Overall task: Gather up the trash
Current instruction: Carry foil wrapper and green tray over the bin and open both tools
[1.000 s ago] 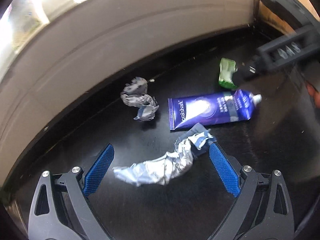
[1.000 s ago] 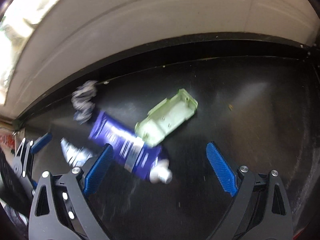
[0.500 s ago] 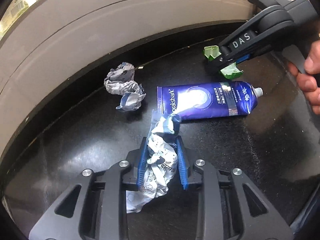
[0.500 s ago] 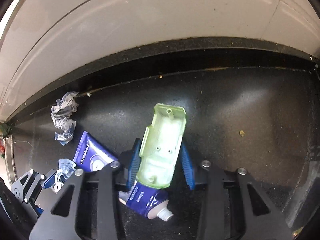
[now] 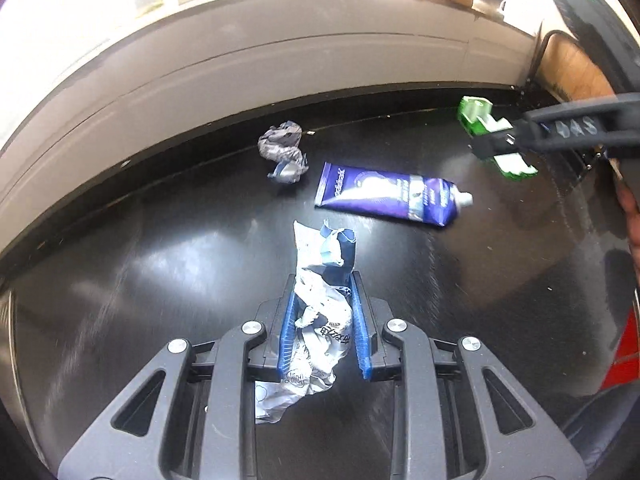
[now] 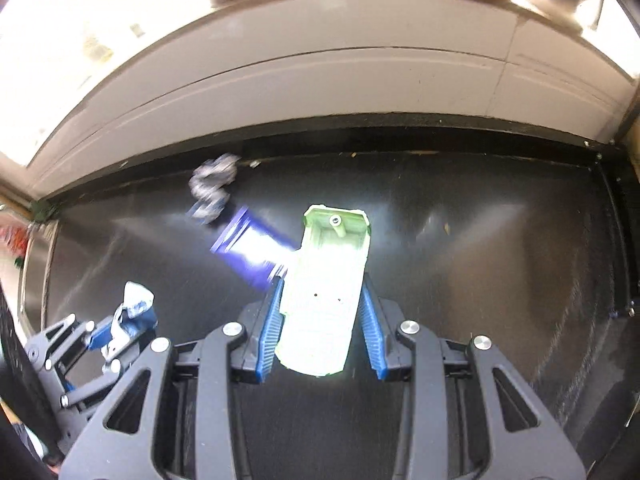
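Observation:
My left gripper (image 5: 322,280) is shut on a crumpled silver and blue wrapper (image 5: 320,312) and holds it above the black table (image 5: 160,280). My right gripper (image 6: 324,280) is shut on a pale green plastic tray (image 6: 326,280) and holds it off the table. The tray also shows in the left wrist view (image 5: 488,136), with the right gripper (image 5: 500,142) at the far right. A purple toothpaste tube (image 5: 392,196) lies on the table, also in the right wrist view (image 6: 248,248). A crumpled grey wrapper (image 5: 282,152) lies near the back edge, also in the right wrist view (image 6: 212,188).
A pale wall (image 5: 280,72) runs along the back of the table. A raised black rim (image 6: 400,144) borders the far edge. A wooden board (image 5: 572,68) and a dark device stand at the back right. Something red (image 5: 626,356) is at the right edge.
Both grippers have lifted with their loads: the left with the silver wrapper, the right with the green tray. The tube and the grey wrapper stay on the table.

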`<state>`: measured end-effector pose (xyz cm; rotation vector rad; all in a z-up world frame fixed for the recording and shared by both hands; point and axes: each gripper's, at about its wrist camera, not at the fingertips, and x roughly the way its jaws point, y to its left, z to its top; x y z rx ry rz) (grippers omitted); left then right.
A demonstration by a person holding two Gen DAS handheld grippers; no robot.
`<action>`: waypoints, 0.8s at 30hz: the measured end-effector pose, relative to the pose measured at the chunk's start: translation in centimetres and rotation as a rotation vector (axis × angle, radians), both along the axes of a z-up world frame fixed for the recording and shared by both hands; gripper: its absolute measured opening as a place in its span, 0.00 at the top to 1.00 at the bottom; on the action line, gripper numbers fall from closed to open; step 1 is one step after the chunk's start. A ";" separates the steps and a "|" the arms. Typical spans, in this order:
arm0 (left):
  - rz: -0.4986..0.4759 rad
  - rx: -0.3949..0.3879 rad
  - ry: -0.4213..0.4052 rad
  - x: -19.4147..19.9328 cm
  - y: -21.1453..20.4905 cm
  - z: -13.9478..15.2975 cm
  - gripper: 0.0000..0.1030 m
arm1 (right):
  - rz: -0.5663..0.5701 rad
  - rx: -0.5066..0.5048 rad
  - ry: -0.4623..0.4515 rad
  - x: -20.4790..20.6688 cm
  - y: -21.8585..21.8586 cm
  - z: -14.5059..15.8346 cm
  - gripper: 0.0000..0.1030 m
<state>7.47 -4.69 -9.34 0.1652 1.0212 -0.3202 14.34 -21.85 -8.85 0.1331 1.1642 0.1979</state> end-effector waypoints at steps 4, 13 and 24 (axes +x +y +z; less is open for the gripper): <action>0.031 -0.001 0.010 -3.0 0.1 0.8 0.76 | 0.061 -0.004 -0.011 -5.0 -0.1 0.5 0.64; 0.076 -0.004 0.005 -7.1 0.5 1.5 0.76 | 0.119 -0.002 -0.028 -9.3 0.3 1.0 0.64; 0.378 -0.016 -0.066 -13.0 9.3 4.2 0.76 | 0.429 0.050 -0.108 -10.5 10.8 4.7 0.64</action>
